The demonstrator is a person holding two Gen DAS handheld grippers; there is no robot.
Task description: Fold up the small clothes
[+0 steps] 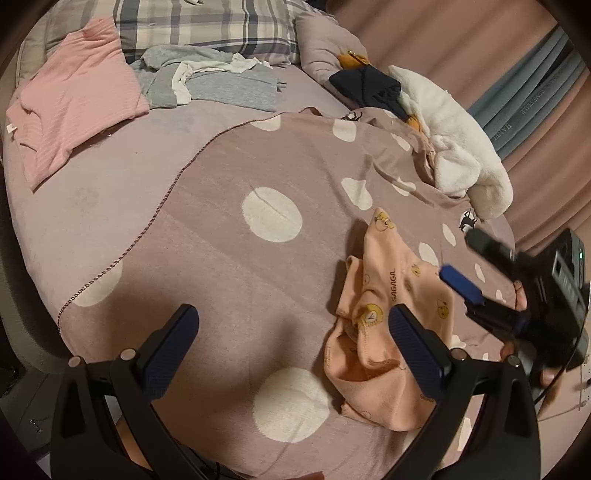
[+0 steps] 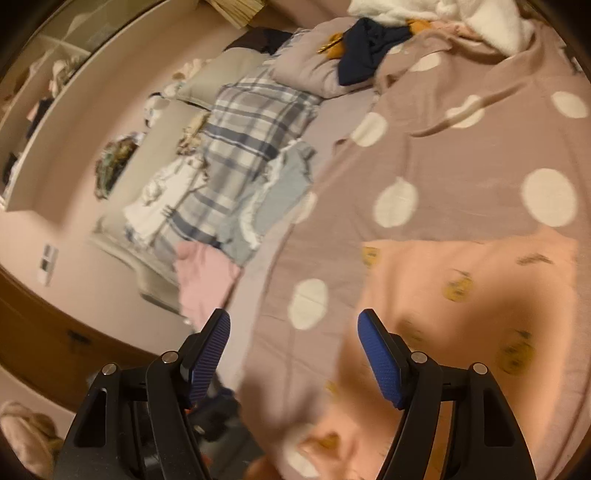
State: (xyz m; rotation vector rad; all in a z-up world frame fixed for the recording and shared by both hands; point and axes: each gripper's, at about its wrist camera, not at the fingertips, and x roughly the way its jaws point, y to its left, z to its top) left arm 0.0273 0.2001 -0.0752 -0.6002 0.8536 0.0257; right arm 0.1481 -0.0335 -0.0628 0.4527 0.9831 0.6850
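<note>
The peach garment (image 1: pixel 384 325) lies crumpled on the dotted blanket (image 1: pixel 229 266), its long axis running away from the left claw (image 1: pixel 291 347). That claw gapes empty, its right finger over the cloth; the right claw (image 2: pixel 293 354), also wide and empty, sits at its far side.

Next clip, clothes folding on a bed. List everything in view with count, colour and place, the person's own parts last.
Small garment: one, peach with yellow prints, crumpled on the blanket by the grippers.
Blanket: one, mauve with white dots, covering the bed.
Pink top: one, far left on the sheet.
Grey clothes: loose pile, by the plaid pillow.
Navy garment: one, far right.
White fleece: one, right edge.
Left gripper: black, blue pads, open, empty.
Right gripper: same, open, empty.
</note>
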